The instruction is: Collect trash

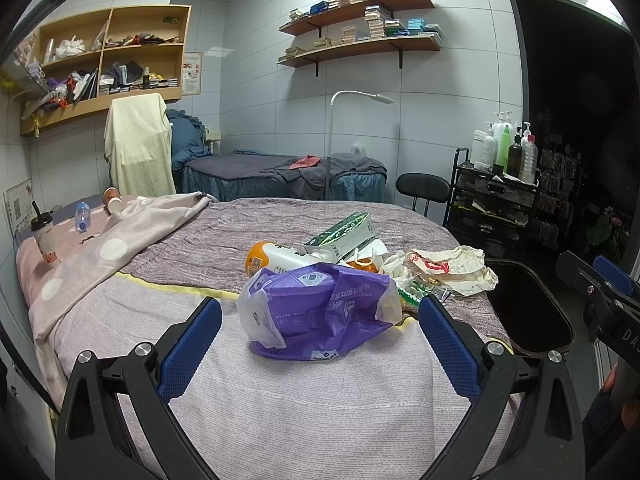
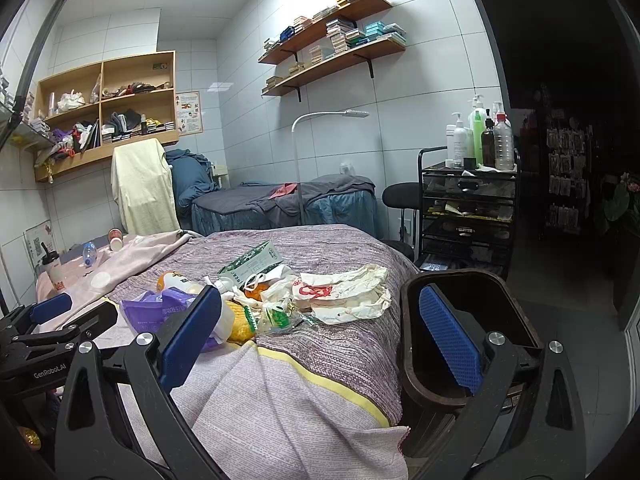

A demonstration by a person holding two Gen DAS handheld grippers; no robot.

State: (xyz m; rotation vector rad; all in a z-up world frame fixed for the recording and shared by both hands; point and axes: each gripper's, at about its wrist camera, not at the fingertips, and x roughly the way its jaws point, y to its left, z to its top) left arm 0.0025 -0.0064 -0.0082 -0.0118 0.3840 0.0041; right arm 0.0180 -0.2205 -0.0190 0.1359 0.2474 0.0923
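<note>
A pile of trash lies on the bed. A crumpled purple plastic bag is nearest, between the blue pads of my open left gripper, which hovers just in front of it. Behind it lie an orange-capped white bottle, a green carton and a crumpled white bag with red print. The dark trash bin stands at the bed's right edge. My right gripper is open and empty, over the bed corner next to the bin. The white bag and purple bag lie ahead of it.
The bed has a striped cover and a dotted pink blanket. A drink cup, a small bottle and a paper cup sit at its far left. A black cart with bottles and a stool stand on the right.
</note>
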